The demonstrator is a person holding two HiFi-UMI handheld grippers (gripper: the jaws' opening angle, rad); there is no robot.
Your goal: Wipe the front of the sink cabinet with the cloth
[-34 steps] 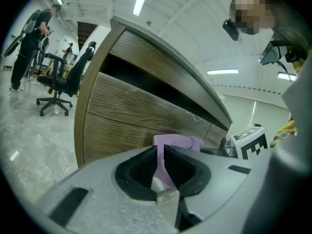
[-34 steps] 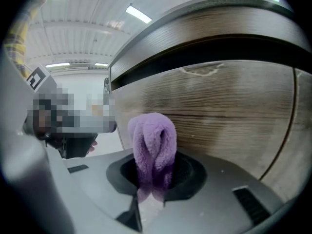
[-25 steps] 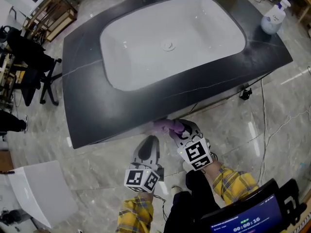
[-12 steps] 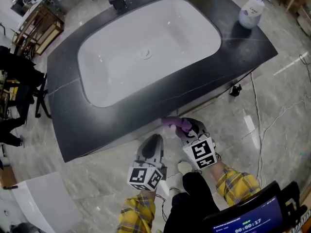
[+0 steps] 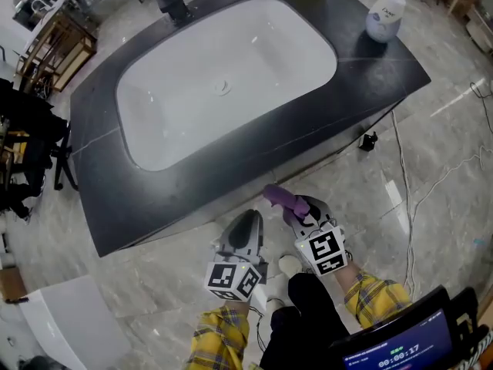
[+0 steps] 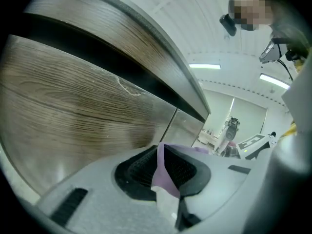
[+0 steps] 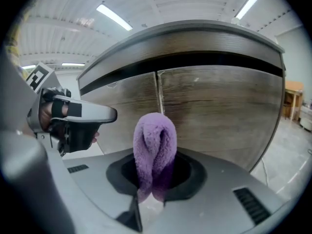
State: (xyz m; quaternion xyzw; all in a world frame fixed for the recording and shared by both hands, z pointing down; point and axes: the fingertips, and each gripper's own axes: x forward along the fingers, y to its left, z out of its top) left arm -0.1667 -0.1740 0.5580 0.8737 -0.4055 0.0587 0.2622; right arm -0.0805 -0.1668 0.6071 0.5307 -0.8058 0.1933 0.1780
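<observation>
Cloth (image 5: 279, 197), purple and folded into a loop, sticks out of the right gripper (image 5: 295, 206) toward 11 o'clock. That is probably so its soft bulge meets the wood-grain cabinet front (image 7: 219, 111) before any plastic does. It sits near the door seam, though I cannot tell whether it touches. Those jaws are clamped tight on its tail. At 9 o'clock the left gripper (image 5: 246, 222) hangs low and aside, likely to keep clear. Its jaws are pressed together on a thin lilac strip (image 6: 162, 167); what that is remains unclear.
</observation>
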